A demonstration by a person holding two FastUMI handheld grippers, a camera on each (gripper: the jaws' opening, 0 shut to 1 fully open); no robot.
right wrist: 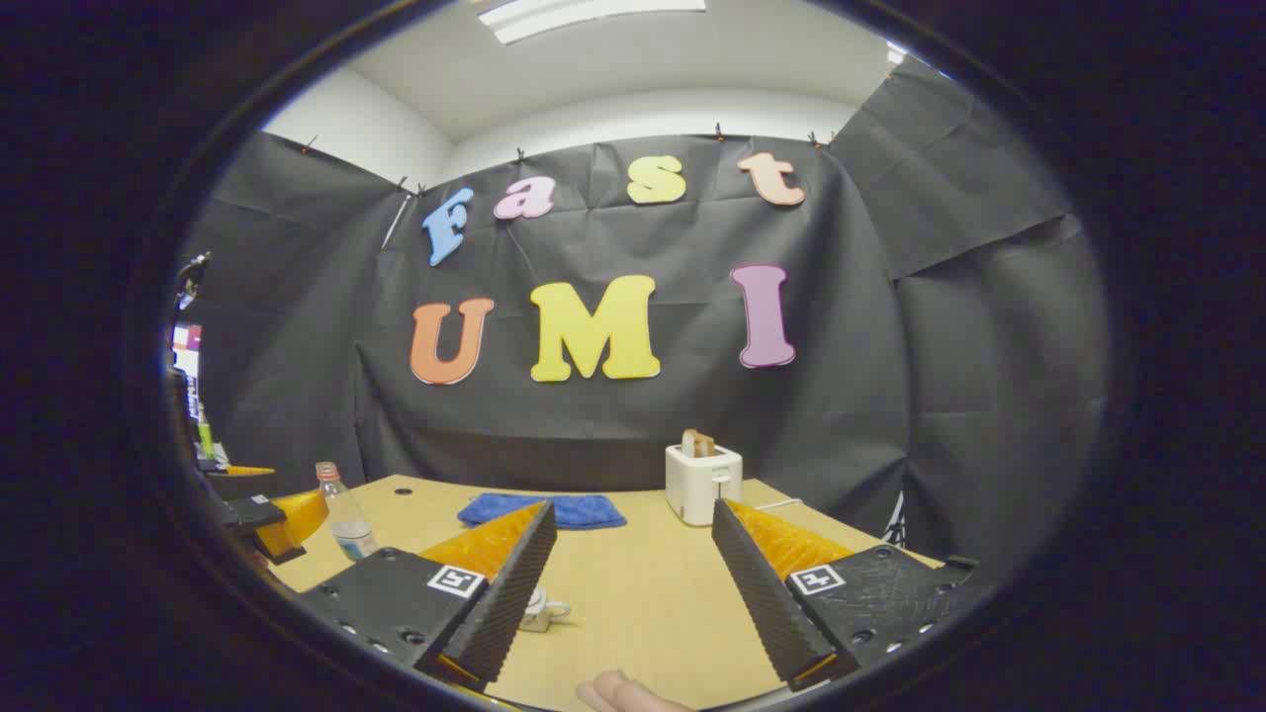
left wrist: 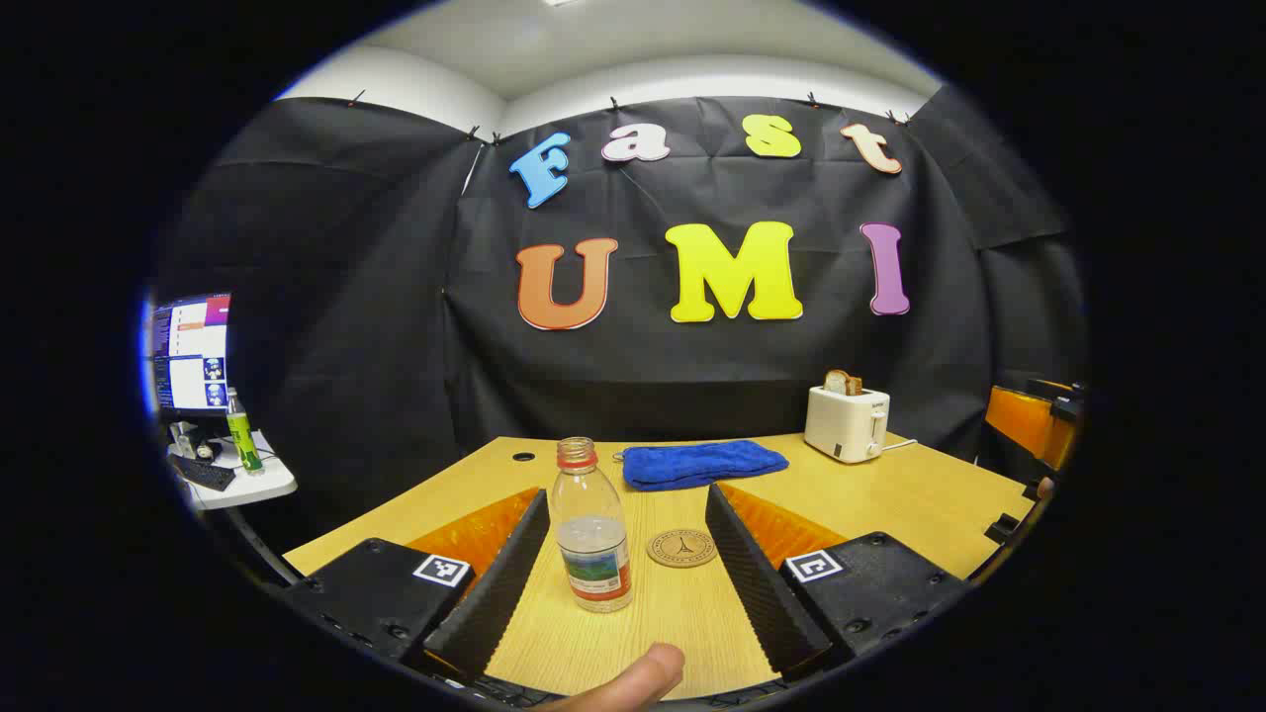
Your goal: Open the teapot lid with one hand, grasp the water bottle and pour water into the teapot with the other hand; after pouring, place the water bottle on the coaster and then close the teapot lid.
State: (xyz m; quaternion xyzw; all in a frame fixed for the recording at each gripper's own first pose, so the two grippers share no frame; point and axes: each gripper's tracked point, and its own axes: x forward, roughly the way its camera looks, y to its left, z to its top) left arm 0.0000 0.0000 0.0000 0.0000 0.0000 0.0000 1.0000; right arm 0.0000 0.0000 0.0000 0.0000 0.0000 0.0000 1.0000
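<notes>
A clear water bottle (left wrist: 590,529) with a red cap and a little water stands upright on the wooden table (left wrist: 890,494), between the fingers of my open left gripper (left wrist: 627,494) and closer to the left finger. A round cork coaster (left wrist: 681,547) lies just right of it. In the right gripper view, a small white teapot (right wrist: 541,608) peeks out from behind the left finger of my open right gripper (right wrist: 633,506), mostly hidden. The water bottle (right wrist: 344,514) stands far left there, beside the left gripper (right wrist: 262,519).
A blue towel (left wrist: 702,463) lies at the back of the table, with a white toaster (left wrist: 847,420) holding bread to its right. A side desk with a monitor (left wrist: 188,351) and a green bottle (left wrist: 240,430) stands at far left. A thumb (left wrist: 633,682) shows at the bottom edge.
</notes>
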